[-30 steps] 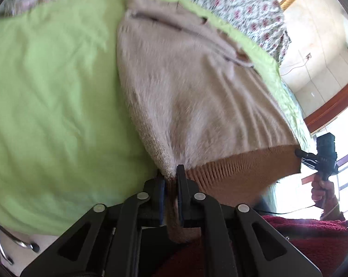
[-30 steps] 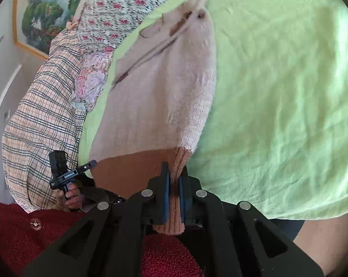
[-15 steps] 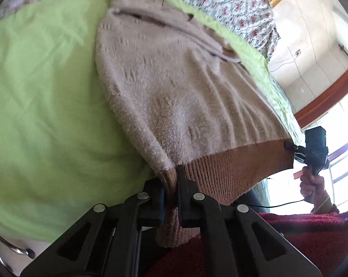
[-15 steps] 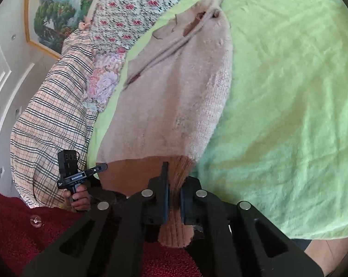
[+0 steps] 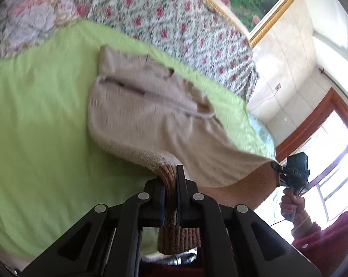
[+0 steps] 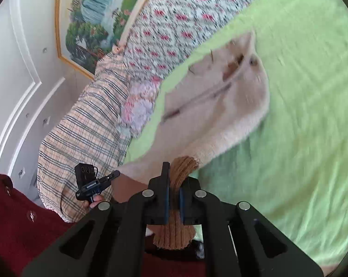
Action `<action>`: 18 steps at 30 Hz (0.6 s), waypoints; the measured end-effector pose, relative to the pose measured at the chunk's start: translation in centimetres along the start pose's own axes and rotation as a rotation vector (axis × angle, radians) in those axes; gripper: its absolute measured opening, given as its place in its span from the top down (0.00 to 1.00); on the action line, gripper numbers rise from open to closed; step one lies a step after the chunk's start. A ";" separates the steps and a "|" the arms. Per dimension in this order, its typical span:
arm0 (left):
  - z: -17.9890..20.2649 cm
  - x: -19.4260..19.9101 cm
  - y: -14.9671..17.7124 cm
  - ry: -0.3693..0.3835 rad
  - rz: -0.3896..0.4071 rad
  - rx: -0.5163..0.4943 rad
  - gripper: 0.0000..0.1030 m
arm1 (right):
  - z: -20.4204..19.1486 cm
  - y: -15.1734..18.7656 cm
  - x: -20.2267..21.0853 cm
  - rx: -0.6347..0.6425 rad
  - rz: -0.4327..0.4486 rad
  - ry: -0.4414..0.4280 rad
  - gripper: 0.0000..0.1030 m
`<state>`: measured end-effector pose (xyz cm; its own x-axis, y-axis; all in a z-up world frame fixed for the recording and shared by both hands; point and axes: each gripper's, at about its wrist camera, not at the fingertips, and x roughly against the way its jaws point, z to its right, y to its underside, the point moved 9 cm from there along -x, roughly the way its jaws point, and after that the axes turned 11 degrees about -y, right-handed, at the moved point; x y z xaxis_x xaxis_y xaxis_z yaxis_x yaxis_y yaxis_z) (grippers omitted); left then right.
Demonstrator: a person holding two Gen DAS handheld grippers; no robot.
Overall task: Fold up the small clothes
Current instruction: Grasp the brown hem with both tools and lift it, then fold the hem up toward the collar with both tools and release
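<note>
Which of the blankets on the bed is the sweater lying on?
The plain green sheet. The beige sweater rests on it, while the rose-patterned cover and checked blanket lie beyond it.

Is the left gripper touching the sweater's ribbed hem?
Touching. The left wrist view shows the left gripper shut on the brown ribbed hem of the sweater, fabric pinched between both fingers.

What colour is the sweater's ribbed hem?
The ribbed hem is tan-brown, clearest in the right wrist view.

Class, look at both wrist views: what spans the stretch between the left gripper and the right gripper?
The sweater's brown ribbed hem spans it, pinched at one corner by the left gripper and at the other by the right gripper. The left wrist view shows the stretch best.
</note>
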<state>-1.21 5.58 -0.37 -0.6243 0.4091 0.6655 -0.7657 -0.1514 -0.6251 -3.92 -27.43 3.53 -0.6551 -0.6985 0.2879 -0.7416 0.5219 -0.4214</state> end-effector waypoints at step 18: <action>-5.7 -20.4 -24.8 -0.180 0.079 0.034 0.95 | 14.9 -23.1 -14.5 -0.023 0.024 0.306 0.93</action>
<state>31.41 6.16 -0.73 -0.6981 0.2275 0.6789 -0.7160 -0.2088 -0.6662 24.88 -36.62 -3.73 -0.6826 -0.5081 0.5252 -0.7265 0.5496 -0.4124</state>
